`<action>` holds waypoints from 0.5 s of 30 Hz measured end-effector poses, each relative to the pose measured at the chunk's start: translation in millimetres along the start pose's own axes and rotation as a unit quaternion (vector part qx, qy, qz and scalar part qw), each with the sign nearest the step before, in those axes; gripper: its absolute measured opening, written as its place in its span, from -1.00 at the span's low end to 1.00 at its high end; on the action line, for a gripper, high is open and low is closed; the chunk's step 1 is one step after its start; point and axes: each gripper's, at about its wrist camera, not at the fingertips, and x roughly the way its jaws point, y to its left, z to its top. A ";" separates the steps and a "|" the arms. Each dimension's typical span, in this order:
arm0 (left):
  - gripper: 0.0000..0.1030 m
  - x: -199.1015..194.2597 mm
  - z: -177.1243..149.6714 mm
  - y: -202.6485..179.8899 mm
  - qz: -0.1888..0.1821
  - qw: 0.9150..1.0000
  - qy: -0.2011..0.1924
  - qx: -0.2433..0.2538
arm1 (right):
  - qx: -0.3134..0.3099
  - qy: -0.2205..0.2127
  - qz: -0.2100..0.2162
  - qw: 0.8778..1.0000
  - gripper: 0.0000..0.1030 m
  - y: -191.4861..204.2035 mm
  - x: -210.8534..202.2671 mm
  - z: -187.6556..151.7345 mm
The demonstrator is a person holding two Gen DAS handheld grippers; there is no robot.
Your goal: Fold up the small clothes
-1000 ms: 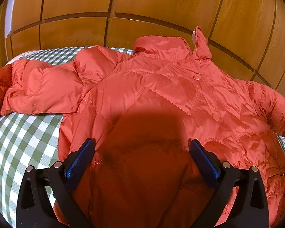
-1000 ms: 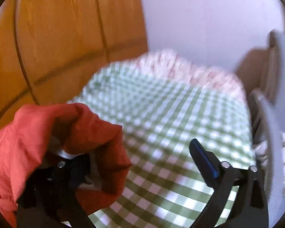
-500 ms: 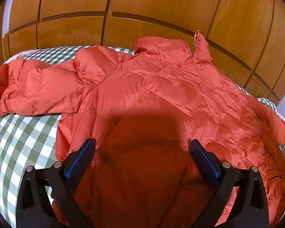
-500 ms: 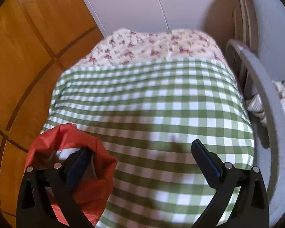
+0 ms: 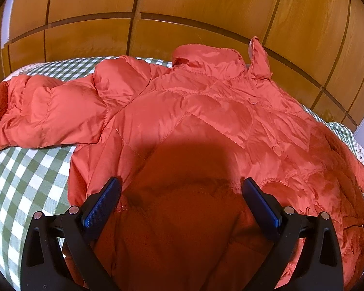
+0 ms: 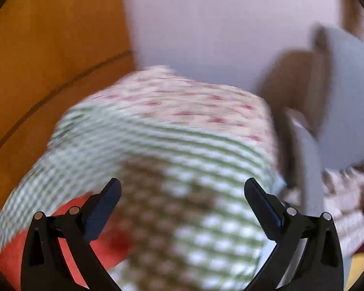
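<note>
Left wrist: left gripper point(image 5: 181, 195) hovers with jaws spread wide over an orange puffer jacket point(image 5: 182, 126) lying flat on the green checked bedspread point(image 5: 24, 177), wooden wardrobe point(image 5: 182, 12) behind. Right wrist, blurred: right gripper point(image 6: 182, 195) also spread wide, gripping nothing, above the bedspread point(image 6: 206, 218); a bit of jacket point(image 6: 68, 242) sits lower left.

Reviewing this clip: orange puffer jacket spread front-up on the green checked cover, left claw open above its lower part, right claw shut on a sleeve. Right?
Not quite. The right claw is open and holds nothing, as the right wrist view shows, though it is blurred. The rest stands: the orange puffer jacket lies front-up on the green checked cover, with the left claw open above its lower part.
</note>
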 end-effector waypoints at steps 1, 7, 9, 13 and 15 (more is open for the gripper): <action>0.93 0.2 -0.2 -0.4 0.001 1.000 0.001 0.001 | -0.030 0.015 0.050 0.998 0.97 32.9 -6.4 -13.0; 0.93 0.0 -0.5 -0.3 0.002 1.000 0.002 0.002 | -0.197 0.062 0.236 0.949 0.96 203.5 -46.4 -100.9; 0.93 0.3 0.0 0.0 0.002 1.000 0.002 0.002 | -0.232 0.073 0.266 0.933 0.96 250.8 -57.5 -131.4; 0.93 -0.1 0.2 0.1 0.003 1.000 0.002 0.002 | -0.286 0.060 0.286 0.912 0.96 301.8 -62.4 -184.9; 0.93 -0.3 0.0 0.3 0.004 1.000 0.002 0.003 | -0.334 0.067 0.249 0.907 0.96 314.5 -50.1 -211.2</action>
